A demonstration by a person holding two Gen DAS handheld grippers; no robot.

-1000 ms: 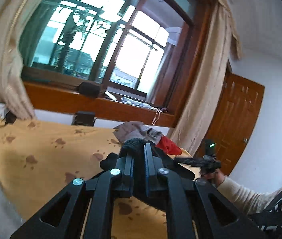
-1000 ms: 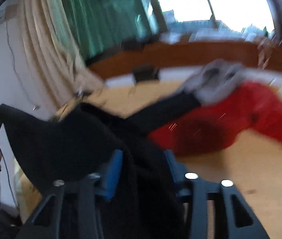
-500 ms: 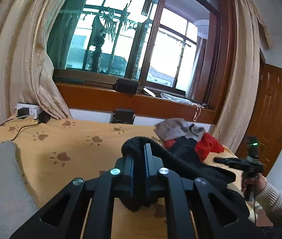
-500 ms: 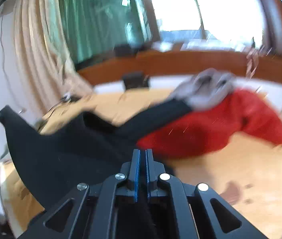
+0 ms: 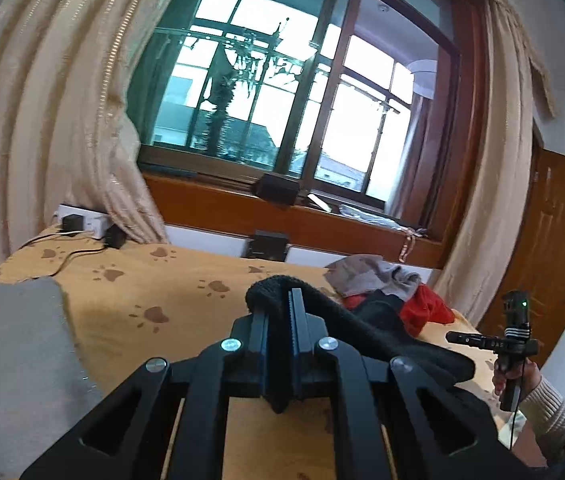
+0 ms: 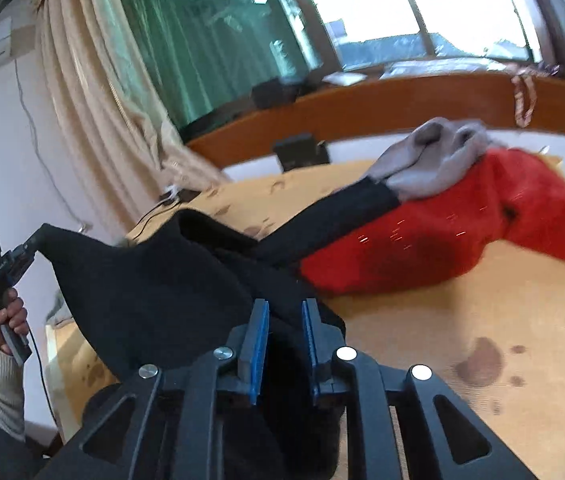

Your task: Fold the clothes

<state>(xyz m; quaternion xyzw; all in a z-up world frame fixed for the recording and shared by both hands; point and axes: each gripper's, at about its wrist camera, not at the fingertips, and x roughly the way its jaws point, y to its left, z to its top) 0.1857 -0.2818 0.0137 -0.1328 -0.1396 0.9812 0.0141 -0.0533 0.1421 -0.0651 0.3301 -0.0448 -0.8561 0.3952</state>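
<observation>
A black garment (image 6: 154,280) hangs stretched above the tan paw-print bed (image 6: 502,312). My left gripper (image 5: 280,300) is shut on one edge of it (image 5: 362,332); it also shows at the left of the right wrist view (image 6: 30,246), pinching a corner. My right gripper (image 6: 285,312) has its jaws partly apart with black cloth lying between them. One black sleeve (image 6: 342,216) trails under a grey garment (image 6: 430,160) that lies on a red garment (image 6: 462,228).
A grey folded cloth (image 5: 14,360) lies at the bed's left. A power strip with plugs and cables (image 5: 82,224) sits by the curtain (image 5: 62,120). A wooden window ledge (image 5: 322,220) runs behind the bed. A brown door (image 5: 554,248) stands at right.
My right gripper's jaws have opened from shut to partly apart around the black cloth. The left gripper has lifted and turned, keeping its hold, and the garment is stretched wider.
</observation>
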